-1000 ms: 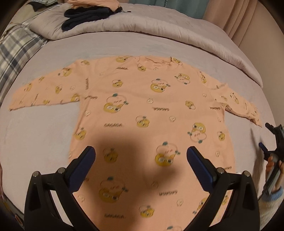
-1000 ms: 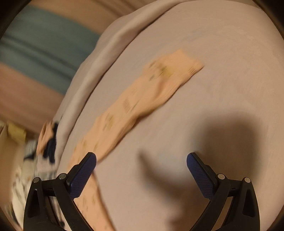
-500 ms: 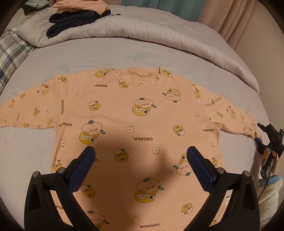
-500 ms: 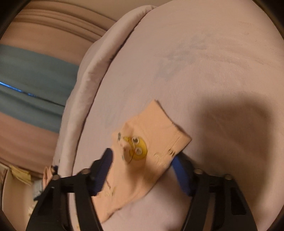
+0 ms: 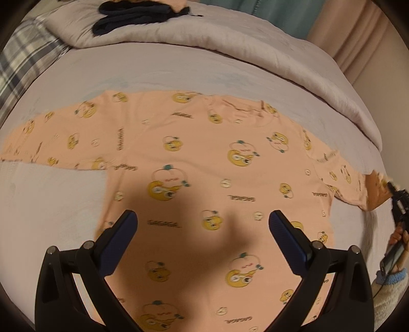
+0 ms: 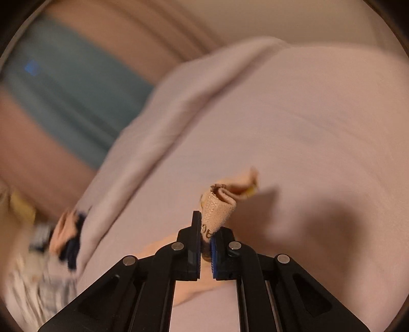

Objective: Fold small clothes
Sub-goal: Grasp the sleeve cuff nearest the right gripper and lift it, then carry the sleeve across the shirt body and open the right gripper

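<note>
A peach long-sleeved shirt with yellow cartoon prints lies flat on the bed, sleeves spread to both sides. My left gripper is open and empty, hovering above the shirt's lower body. My right gripper is shut on the cuff of the shirt's right sleeve, which bunches up between the pads and lifts off the bed. In the left wrist view the right gripper shows at the far right edge, at the end of that sleeve.
A grey bedsheet covers the bed. A rolled grey duvet lies along the far side, with dark navy clothes on it. A plaid pillow is at far left. Curtains hang behind.
My right gripper closed on the sleeve cuff and lifted it off the bed. My left gripper shifted a little above the shirt and stayed open.
</note>
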The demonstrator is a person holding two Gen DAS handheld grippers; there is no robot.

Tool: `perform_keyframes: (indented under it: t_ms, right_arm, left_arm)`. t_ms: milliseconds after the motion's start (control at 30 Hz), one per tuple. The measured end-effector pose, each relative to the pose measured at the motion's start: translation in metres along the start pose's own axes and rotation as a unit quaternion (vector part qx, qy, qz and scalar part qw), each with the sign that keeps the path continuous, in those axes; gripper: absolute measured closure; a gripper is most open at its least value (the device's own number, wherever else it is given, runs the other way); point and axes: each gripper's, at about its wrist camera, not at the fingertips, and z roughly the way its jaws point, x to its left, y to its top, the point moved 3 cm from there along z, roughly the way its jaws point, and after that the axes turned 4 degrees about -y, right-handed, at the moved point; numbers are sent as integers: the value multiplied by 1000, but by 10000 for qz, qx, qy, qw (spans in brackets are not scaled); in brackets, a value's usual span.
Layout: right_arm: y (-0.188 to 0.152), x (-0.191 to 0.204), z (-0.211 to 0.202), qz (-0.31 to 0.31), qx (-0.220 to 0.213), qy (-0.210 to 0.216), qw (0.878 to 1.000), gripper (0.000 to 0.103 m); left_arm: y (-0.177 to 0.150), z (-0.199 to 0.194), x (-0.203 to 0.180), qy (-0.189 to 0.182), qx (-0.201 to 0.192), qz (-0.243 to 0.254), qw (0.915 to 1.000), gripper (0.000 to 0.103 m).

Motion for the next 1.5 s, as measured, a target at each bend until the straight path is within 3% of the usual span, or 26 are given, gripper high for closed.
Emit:
perform_keyframes:
  t_ms: [100,233,400,500,633,700,800,933,1033,1133,1167,1233,1367,1500]
  right_arm:
    - [-10,64,-9,-876,31,280,9958,95]
    - [-46,149,-2,-1997,370,649,9770,95]
    - [-112,246,39,-3336,825,903,9347,96]
    - [-157,283,45,-3984,950,1113,9054,96]
    - [-210,309,54,-4385,1261,1439,8781,95]
    - [-236,316,60,-4599,1404,1516,8636,95]
    - [-266,325,70,-4889,1515,1533,8453,95]
    - [-278,327,77,-4848,1609,1699,8427,95]
    - [-292,336,85,-4971,1711,1667,8341,93]
    - [-307,340,91,-5008,2122,1770,8203,51]
    - [-308,338,89,-4989,2136,1819,8200,50]
    - [-302,333,83,-4912,2087,1921,8236,50]
    - [-272,310,72,-4593,2057,1842,8443,50]
    - [-243,284,59,-4175,2046,1785,8672,50]
  left_arm:
    - [1,-7,18,-31,-41,-162,9999,1]
    - [6,-15,46,-99,-124,-407,9990,1]
    - [13,-20,86,-99,-111,-722,9973,1]
    - [17,-24,107,-60,-185,-876,9960,1]
    - [24,-28,131,-180,-285,-1144,9929,2]
    - [28,-27,138,-481,-308,-1337,9894,3]
    - [36,-20,138,-1221,-231,-1623,9789,3]
    - [50,-14,125,-1352,-214,-1488,9793,3]
    - [60,-8,117,-1483,-166,-1488,9775,3]
    - [65,-2,114,-1546,-103,-1463,9770,3]
    - [66,3,110,-1590,-43,-1461,9764,3]
    - [69,13,107,-1653,41,-1440,9757,3]
    - [77,36,89,-1963,272,-1328,9711,17]
    - [73,55,82,-1901,500,-1328,9715,24]
